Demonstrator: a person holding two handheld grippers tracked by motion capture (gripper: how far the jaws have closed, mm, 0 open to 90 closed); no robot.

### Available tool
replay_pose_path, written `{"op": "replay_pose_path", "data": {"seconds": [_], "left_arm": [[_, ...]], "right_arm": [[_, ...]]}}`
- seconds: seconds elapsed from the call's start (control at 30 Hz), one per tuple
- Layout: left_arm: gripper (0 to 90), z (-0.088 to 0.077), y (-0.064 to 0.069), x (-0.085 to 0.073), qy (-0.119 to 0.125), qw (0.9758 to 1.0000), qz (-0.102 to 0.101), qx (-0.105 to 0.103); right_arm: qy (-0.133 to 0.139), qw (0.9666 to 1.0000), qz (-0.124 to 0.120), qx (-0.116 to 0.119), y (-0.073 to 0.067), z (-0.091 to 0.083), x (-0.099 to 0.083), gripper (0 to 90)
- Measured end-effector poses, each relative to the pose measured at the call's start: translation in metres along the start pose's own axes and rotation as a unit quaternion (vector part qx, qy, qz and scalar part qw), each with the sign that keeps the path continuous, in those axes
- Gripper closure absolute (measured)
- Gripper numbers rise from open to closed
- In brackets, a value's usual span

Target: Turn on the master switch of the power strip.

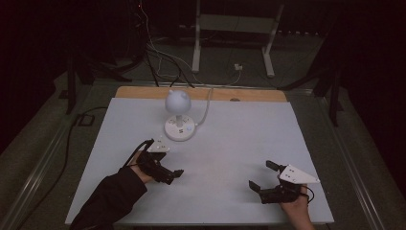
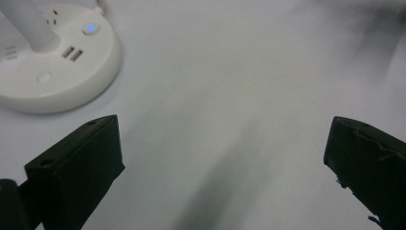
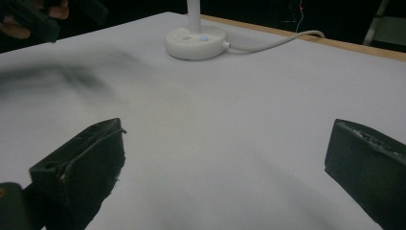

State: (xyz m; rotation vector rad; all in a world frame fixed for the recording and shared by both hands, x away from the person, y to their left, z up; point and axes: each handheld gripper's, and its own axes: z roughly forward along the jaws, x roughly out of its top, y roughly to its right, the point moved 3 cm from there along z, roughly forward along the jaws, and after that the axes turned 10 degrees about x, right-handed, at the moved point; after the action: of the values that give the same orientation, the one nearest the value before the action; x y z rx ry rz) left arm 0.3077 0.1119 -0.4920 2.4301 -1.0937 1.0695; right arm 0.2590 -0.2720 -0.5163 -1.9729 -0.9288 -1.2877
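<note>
A small white desk lamp stands at the back middle of the white table top (image 1: 249, 129), with a round head (image 1: 177, 101) over a round base (image 1: 179, 128). In the left gripper view that base (image 2: 57, 72) lies at the upper left, with a blue lit button (image 2: 89, 28) and two USB ports (image 2: 72, 52). My left gripper (image 1: 171, 159) (image 2: 225, 158) is open just in front of the base and holds nothing. My right gripper (image 1: 260, 174) (image 3: 225, 167) is open at the front right, over bare table. From there the lamp base (image 3: 196, 42) stands far ahead.
A white cable (image 3: 273, 40) runs from the lamp base to the table's wooden back edge (image 1: 201, 93). The other hand with its gripper (image 3: 28, 17) shows at the top left of the right gripper view. Behind the table are cables (image 1: 158, 57) on the floor and a white stand (image 1: 234, 28).
</note>
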Motion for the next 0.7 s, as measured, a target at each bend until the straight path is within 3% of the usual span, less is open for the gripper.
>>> {"op": "replay_pose_path", "data": {"seconds": [0.37,0.7], "left_arm": [[0.2,-0.003,-0.010,-0.039,-0.014,0.9998,-0.015,-0.005],[0.2,-0.015,-0.013,-0.072,-0.020,0.9995,-0.023,0.008]], "right_arm": [[-0.003,1.0000,0.000,0.001,0.000,0.000,-0.001,0.0],[-0.005,1.0000,0.002,0.001,0.000,0.001,-0.001,0.0]]}}
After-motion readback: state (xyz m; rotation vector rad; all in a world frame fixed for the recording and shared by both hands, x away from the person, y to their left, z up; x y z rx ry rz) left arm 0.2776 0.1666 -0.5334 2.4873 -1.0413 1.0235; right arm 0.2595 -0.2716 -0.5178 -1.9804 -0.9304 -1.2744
